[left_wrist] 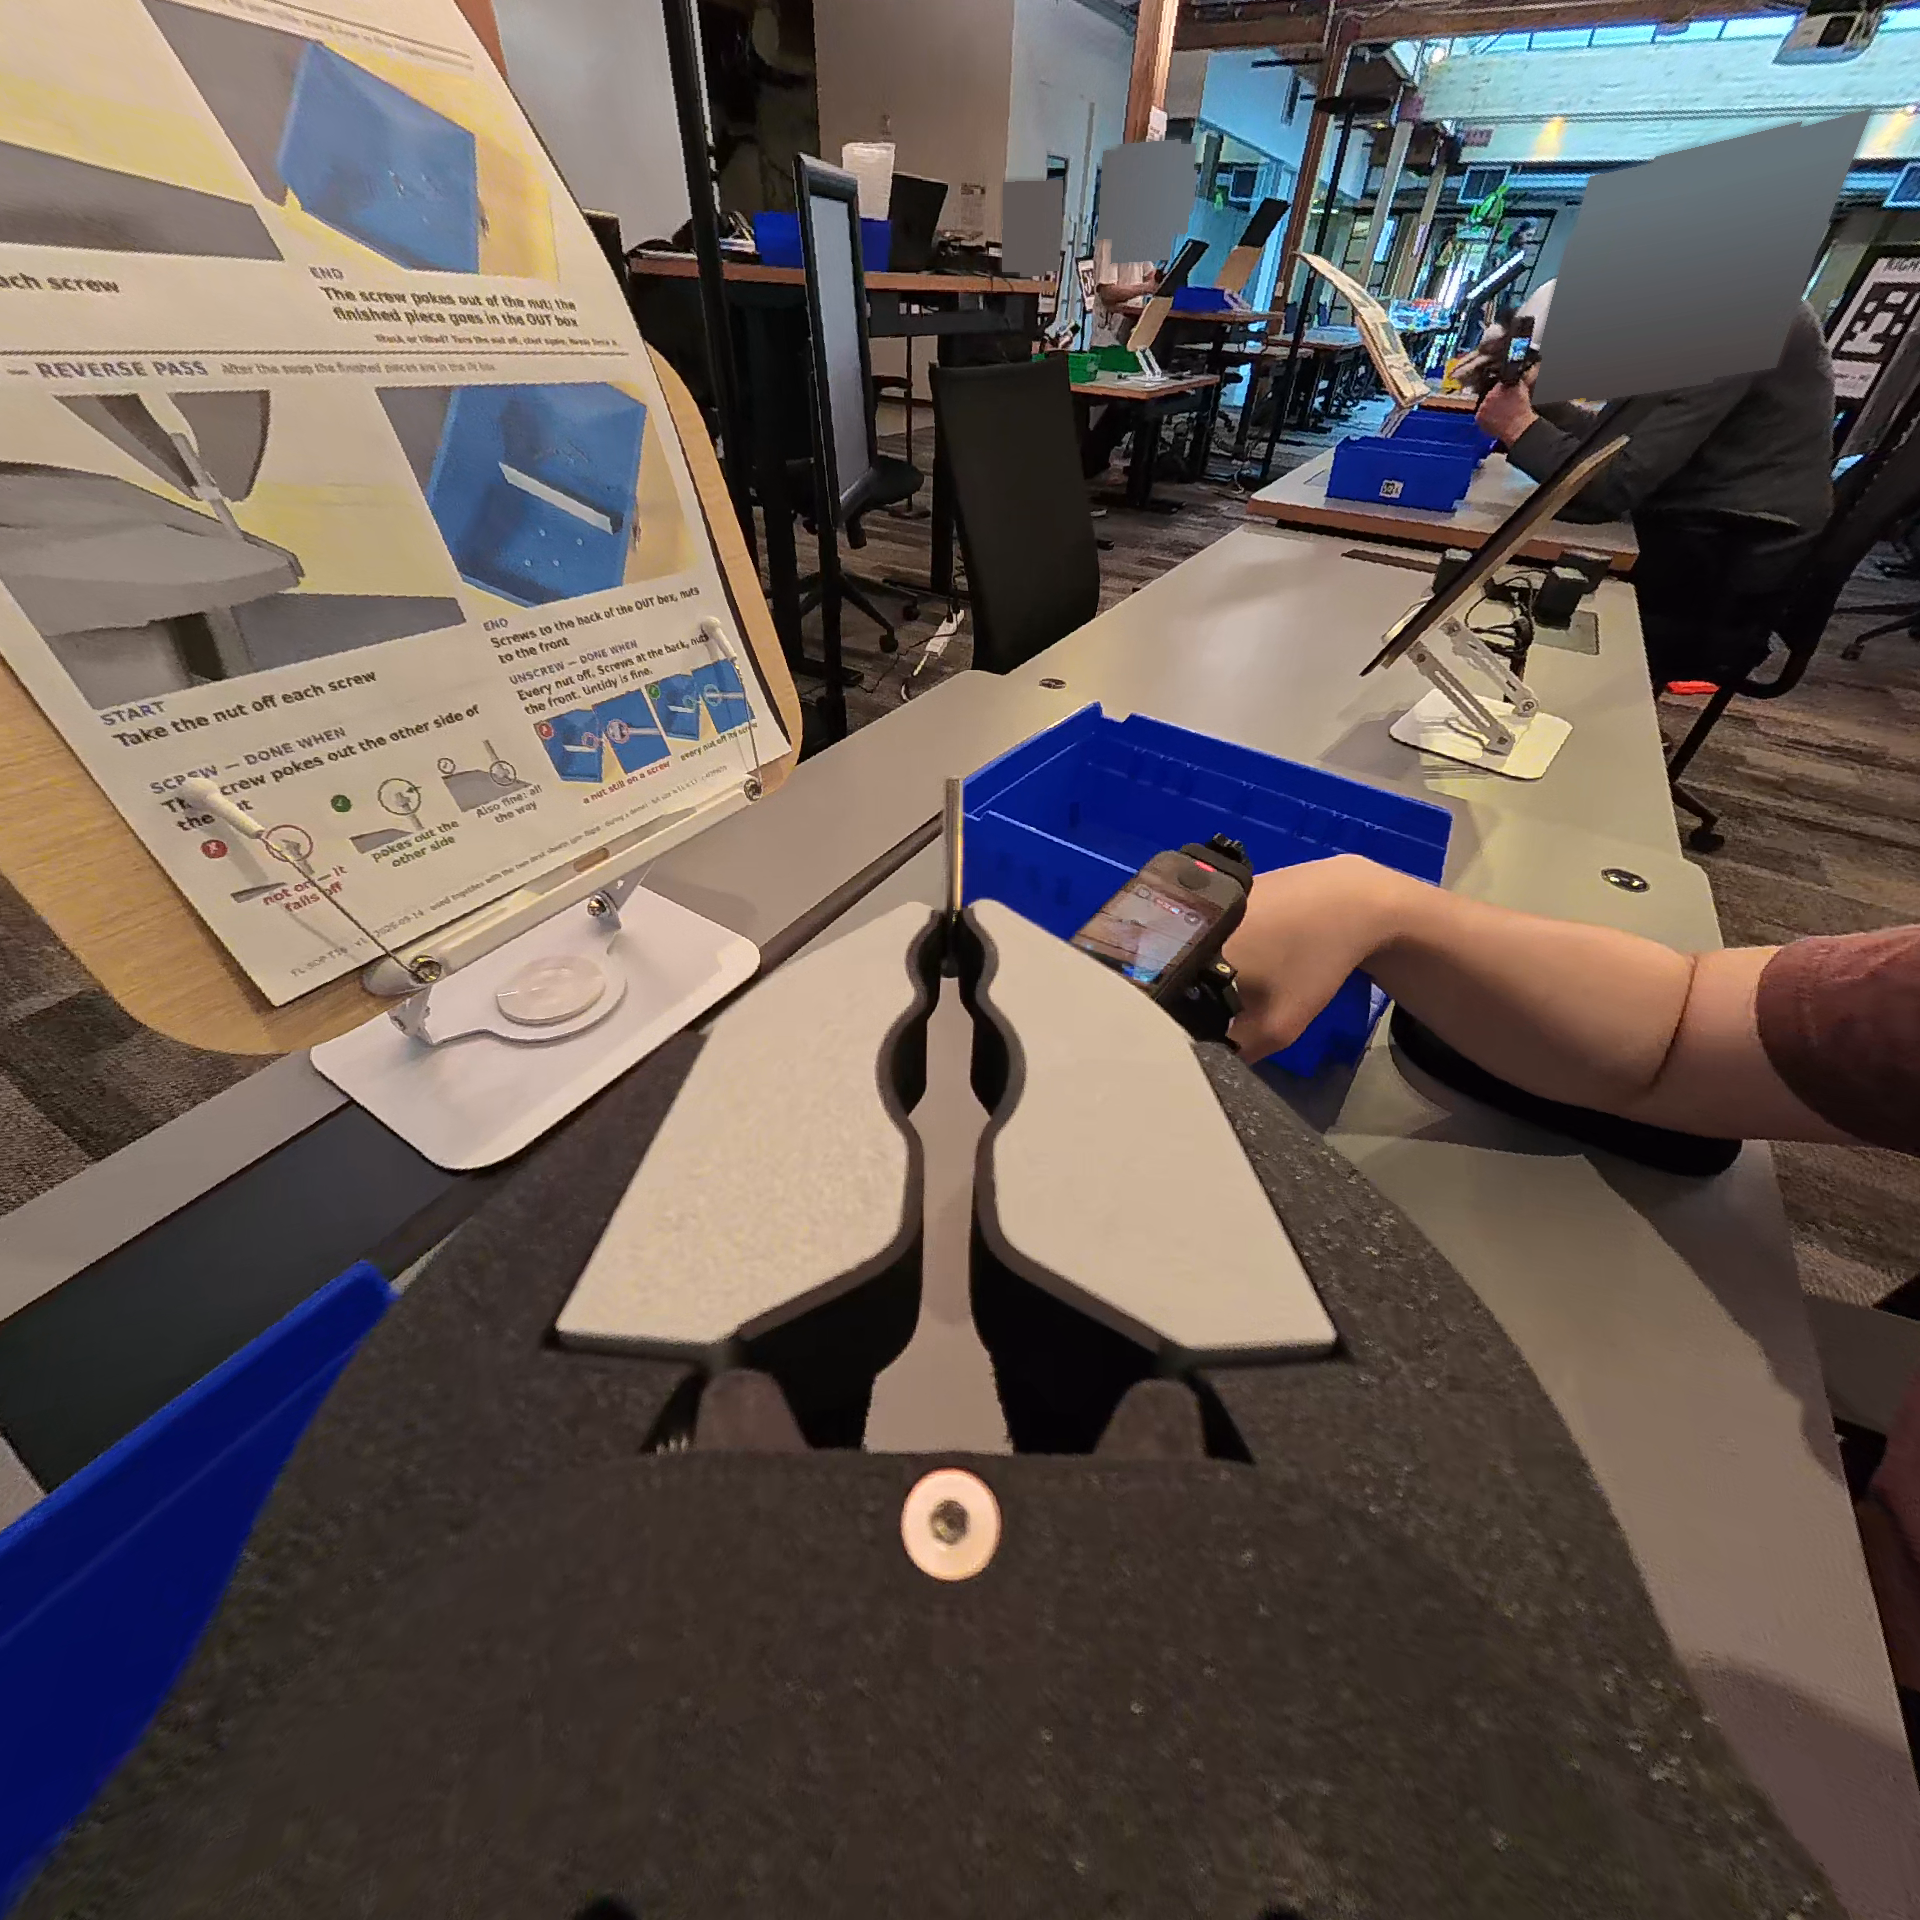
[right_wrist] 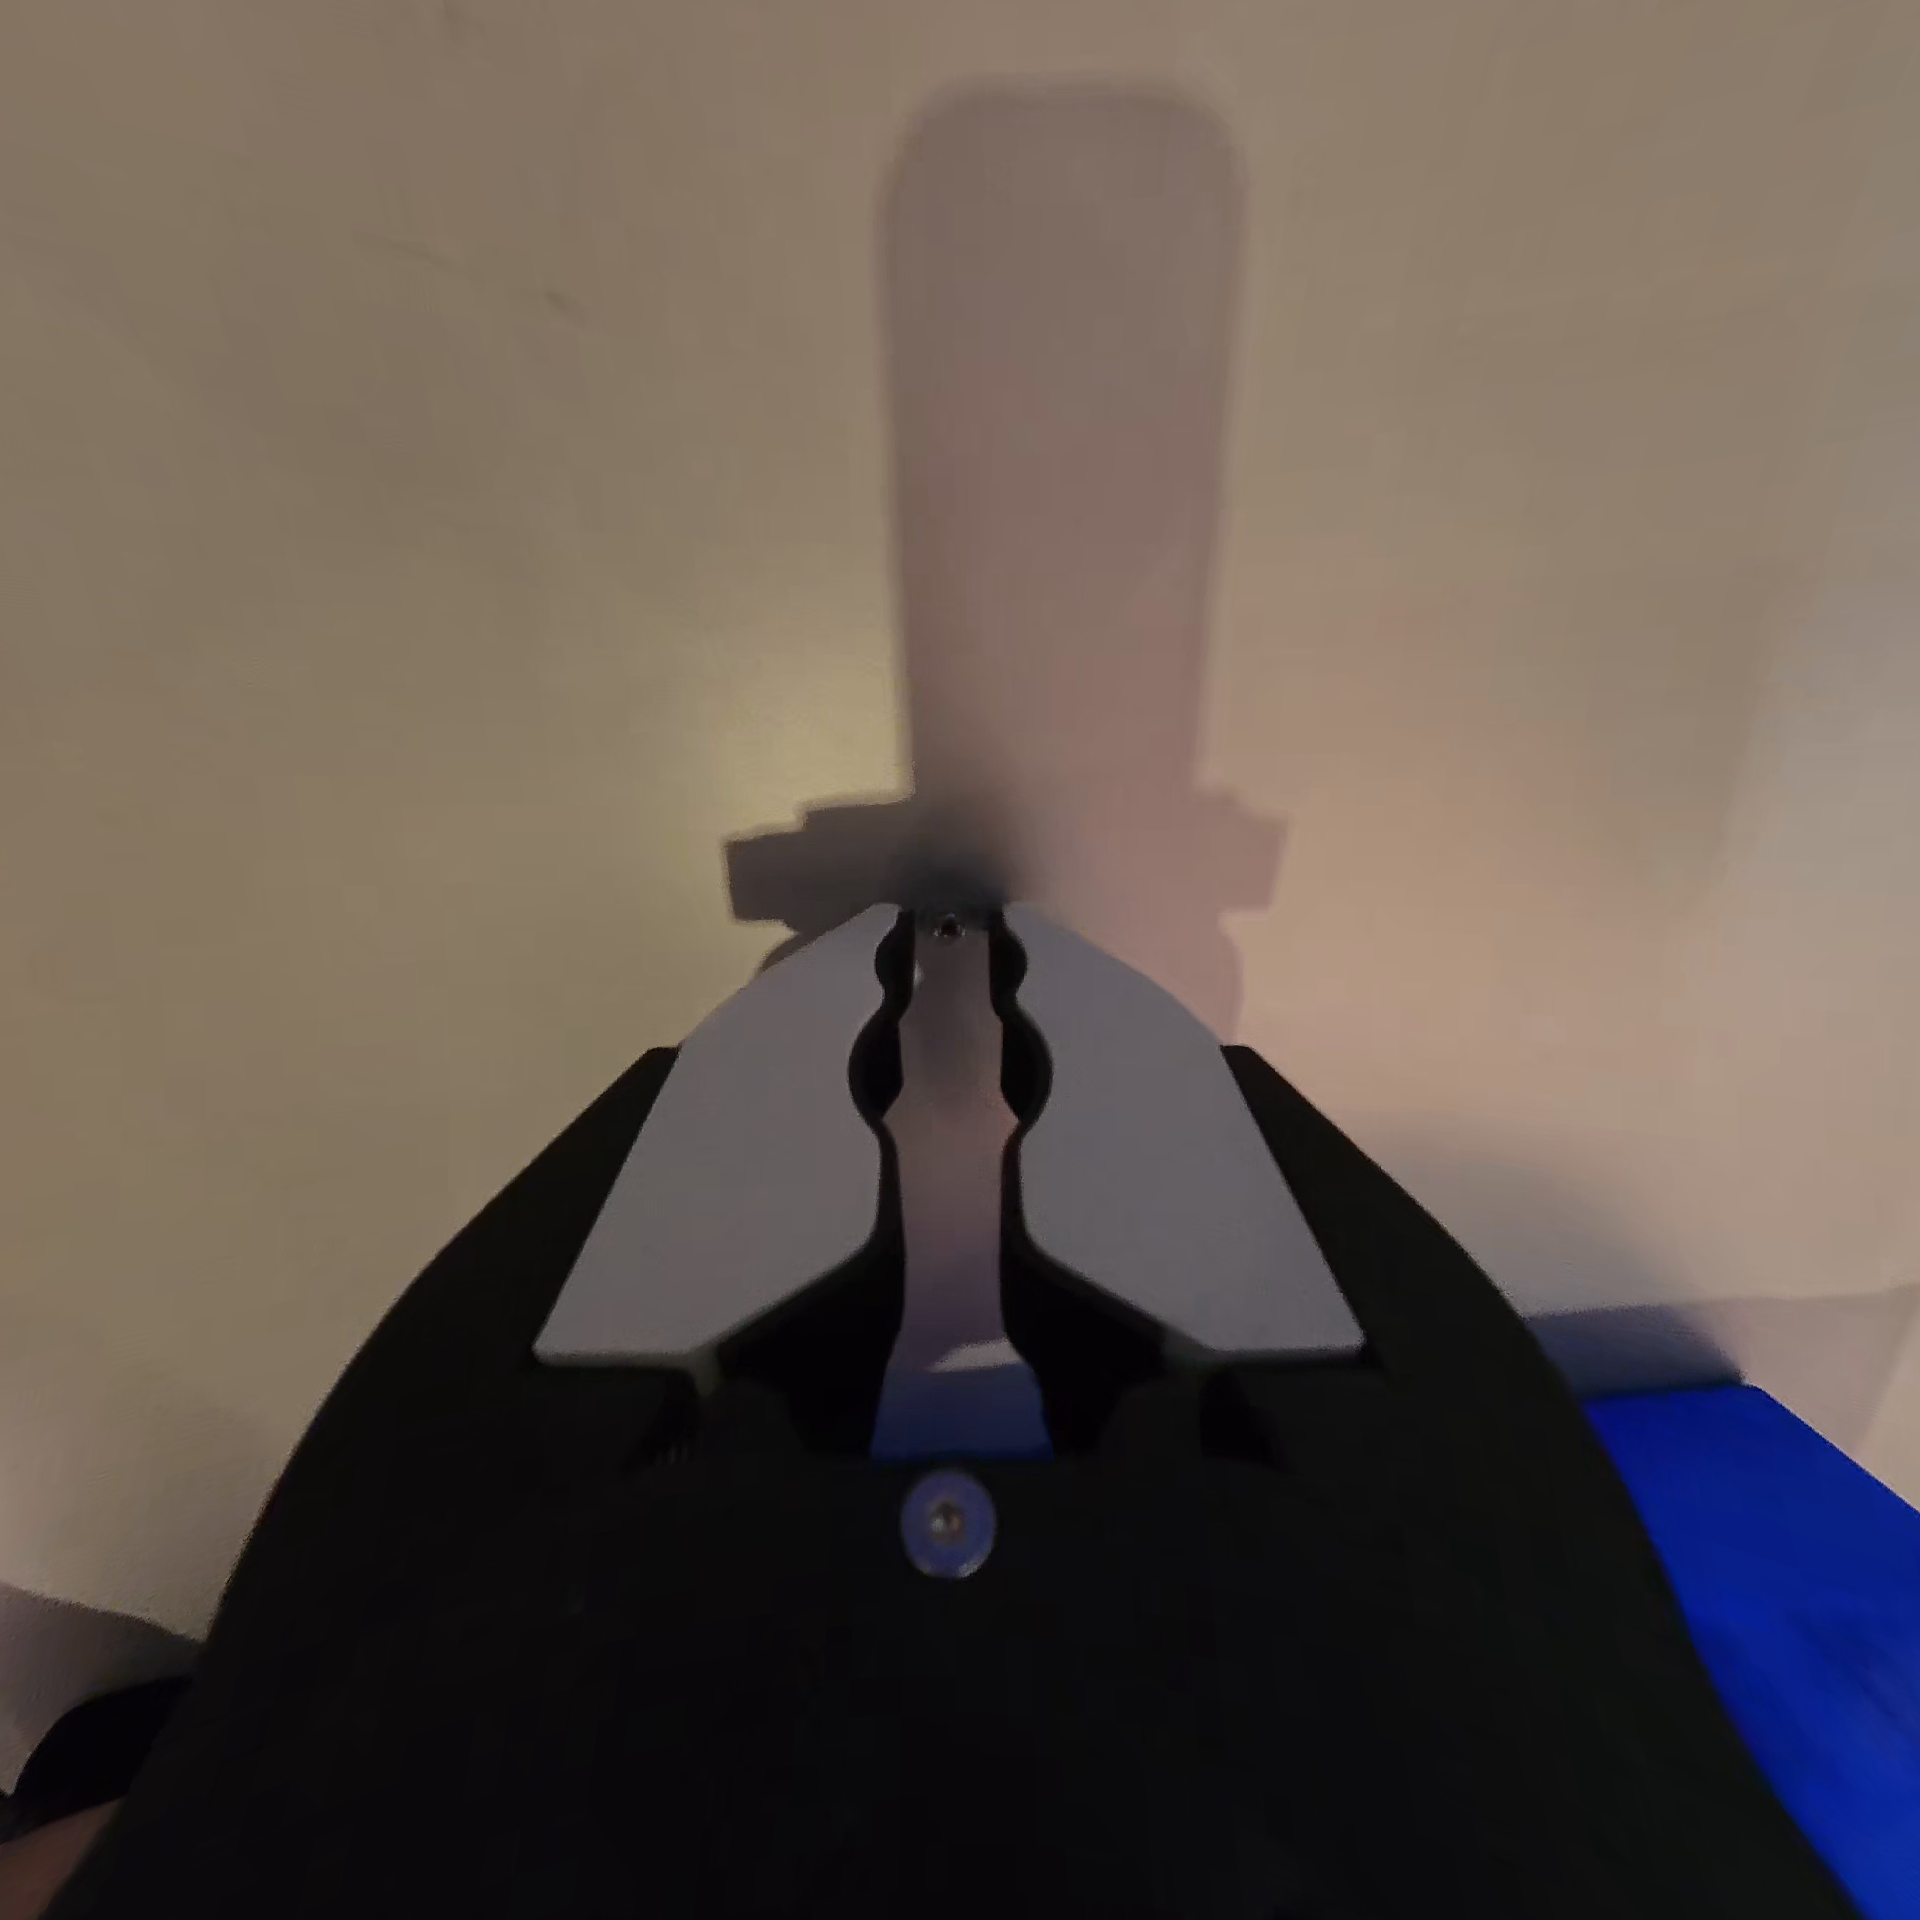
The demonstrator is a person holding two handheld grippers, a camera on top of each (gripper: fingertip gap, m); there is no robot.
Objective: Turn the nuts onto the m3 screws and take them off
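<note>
Screw upright in my left claw [left_wrist: 948,935].
My right claw [right_wrist: 948,923] nips a small nut [right_wrist: 947,924], nearly closed, low over the worktop [right_wrist: 416,520].

**Tight on both sides, open ahead along the desk**

To your left, the tilted wooden board with the laminated instruction sheet [left_wrist: 343,540] and its white stand base [left_wrist: 540,1029] block the way. To your right, the open blue plastic bin [left_wrist: 1195,800] and your own right forearm [left_wrist: 1507,997] bar it. The grey desk surface [left_wrist: 1247,644] beyond lies free. Your right gripper [right_wrist: 948,920] sits close to a pale flat surface [right_wrist: 416,520], with little room forward.
</note>
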